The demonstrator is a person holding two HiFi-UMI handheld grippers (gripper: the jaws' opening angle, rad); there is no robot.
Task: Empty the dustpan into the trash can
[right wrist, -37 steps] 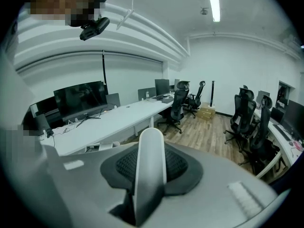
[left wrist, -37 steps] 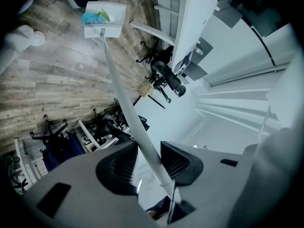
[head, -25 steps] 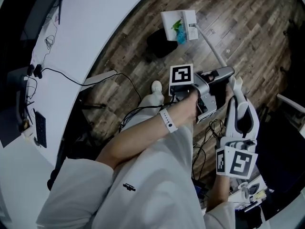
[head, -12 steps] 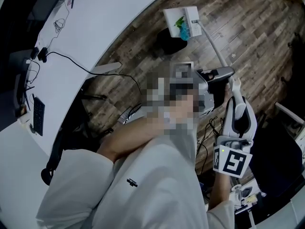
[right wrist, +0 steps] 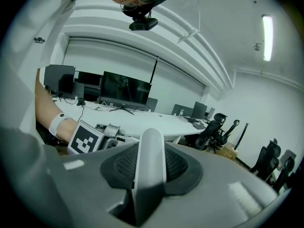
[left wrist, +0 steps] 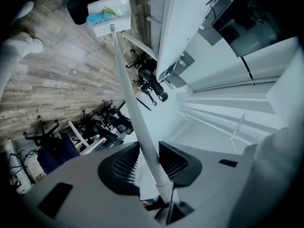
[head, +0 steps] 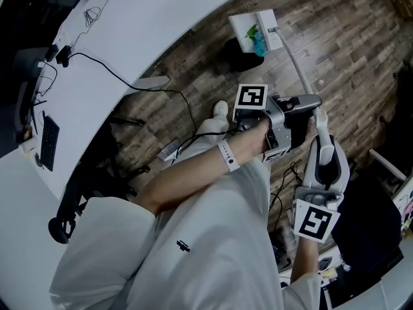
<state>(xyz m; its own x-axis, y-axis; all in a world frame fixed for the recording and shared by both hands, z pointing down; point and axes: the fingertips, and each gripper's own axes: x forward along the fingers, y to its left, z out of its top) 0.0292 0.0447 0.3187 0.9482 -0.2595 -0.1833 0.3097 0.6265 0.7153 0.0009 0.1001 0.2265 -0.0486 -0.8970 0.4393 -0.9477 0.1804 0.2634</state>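
Left gripper view: the left claw [left wrist: 148,163] is released. Its jaws have just been closing, with the dustpan's white pole [left wrist: 129,96] between them. The pole lies against one pad, and a slit of light shows at the other. The pole runs up the picture to the dustpan [left wrist: 110,14], far out over the wood floor [left wrist: 57,70]. The pan carries green and blue scraps [left wrist: 100,17] and its edge meets the black bin [left wrist: 81,4] in the picture. I cannot tell whether the pan rests on the floor or hangs above it.

Right gripper view: the right claw [right wrist: 151,163] is clenched on the pole's rounded end, with both pads pressed against it. The left claw's marker cube [right wrist: 85,139] sits just to its left, with a long white desk [right wrist: 142,120] and dark monitors [right wrist: 124,90] behind.

Head view: the two claws meet at the near end of the pole, the left arm crossing over the lap. The dustpan lies at the far end, just beside the bin and overlapping its rim. The desk curves along the left, with cables trailing on it.
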